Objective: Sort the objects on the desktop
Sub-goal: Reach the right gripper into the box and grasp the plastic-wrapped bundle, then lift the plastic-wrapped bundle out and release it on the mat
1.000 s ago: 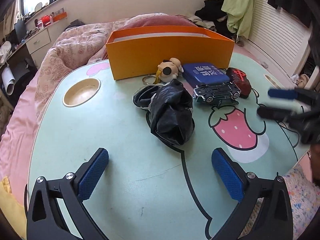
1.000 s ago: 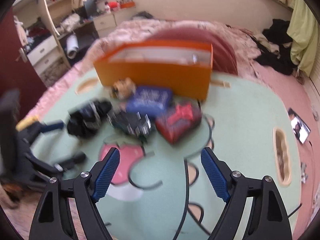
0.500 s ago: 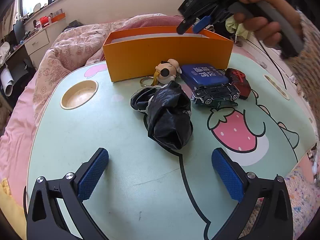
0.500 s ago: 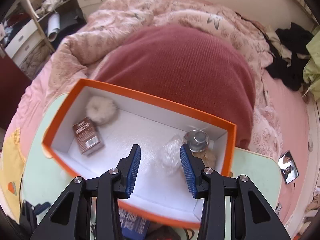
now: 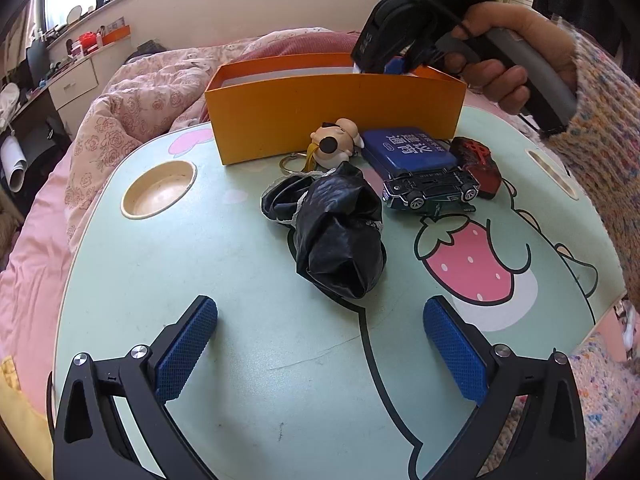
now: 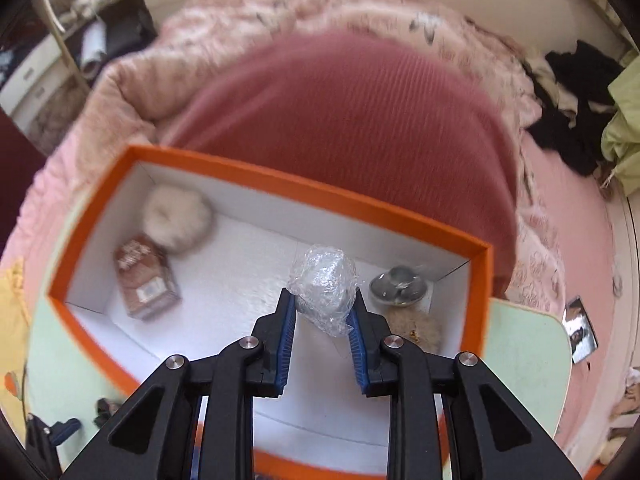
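Note:
My right gripper is shut on a crumpled clear plastic ball and holds it inside the orange box. The box holds a white fluffy puff, a brown packet, a metal lid and a tan fuzzy thing. In the left wrist view the right gripper reaches over the box. My left gripper is open and empty, low over the table. In front of it lie a black bag, a dog keychain, a blue case, a toy car and a red object.
A round cup recess sits at the table's left. A slot is at its right edge. Pink bedding and a red cushion lie behind the box. The person's sleeved arm is on the right.
My right gripper swung from the table up over the box, then dropped into it and closed on the plastic ball. The left gripper has stayed still.

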Available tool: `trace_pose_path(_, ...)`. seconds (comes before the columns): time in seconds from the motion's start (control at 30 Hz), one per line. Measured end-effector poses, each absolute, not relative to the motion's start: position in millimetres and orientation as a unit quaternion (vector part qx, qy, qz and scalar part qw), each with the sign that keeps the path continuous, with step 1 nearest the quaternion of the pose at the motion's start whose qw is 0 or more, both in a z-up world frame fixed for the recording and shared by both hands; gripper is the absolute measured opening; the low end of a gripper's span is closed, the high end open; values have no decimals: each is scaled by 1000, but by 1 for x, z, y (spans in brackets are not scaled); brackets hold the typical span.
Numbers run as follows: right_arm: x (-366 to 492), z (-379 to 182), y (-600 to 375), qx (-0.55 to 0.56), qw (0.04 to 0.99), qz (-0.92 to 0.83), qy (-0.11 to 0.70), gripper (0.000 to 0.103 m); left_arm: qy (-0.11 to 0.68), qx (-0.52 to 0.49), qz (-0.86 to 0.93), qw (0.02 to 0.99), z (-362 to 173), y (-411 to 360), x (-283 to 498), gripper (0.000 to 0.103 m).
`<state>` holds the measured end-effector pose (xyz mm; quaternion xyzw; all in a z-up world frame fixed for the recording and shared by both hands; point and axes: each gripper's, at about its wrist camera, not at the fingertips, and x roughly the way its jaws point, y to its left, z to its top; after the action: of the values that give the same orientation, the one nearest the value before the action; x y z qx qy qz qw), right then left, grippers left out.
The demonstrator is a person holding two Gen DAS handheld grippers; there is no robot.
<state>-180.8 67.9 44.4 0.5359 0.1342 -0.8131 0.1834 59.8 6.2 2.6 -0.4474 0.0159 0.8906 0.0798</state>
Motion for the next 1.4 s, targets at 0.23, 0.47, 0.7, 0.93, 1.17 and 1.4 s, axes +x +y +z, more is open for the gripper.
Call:
trace_pose_path(0.23,-97,112,101,475,283,-831,68,24,16,-447,891,79,3,7,60,103)
trace_pose_path(0.47,-19,79,111,499,333,-800,24,24,16,-447,891,80,3,6,60,103)
trace_pose_path(0.7,15,58,93,493,371,-786,37,26,16,-448,891,80,3,6,59,103)
trace_pose_path(0.93,17,63,114,447,378,-811,-23,72,16,-448,891,80,3,7,60,103)
trace_pose_path(1.17,32,48,152,444,280,-851,16,74,16,-448,891,80,2,7,59,103)
trace_pose_path(1.4,54,5,143,444,201,-866,109,102,16,-448,890,78,3,6,59,103)
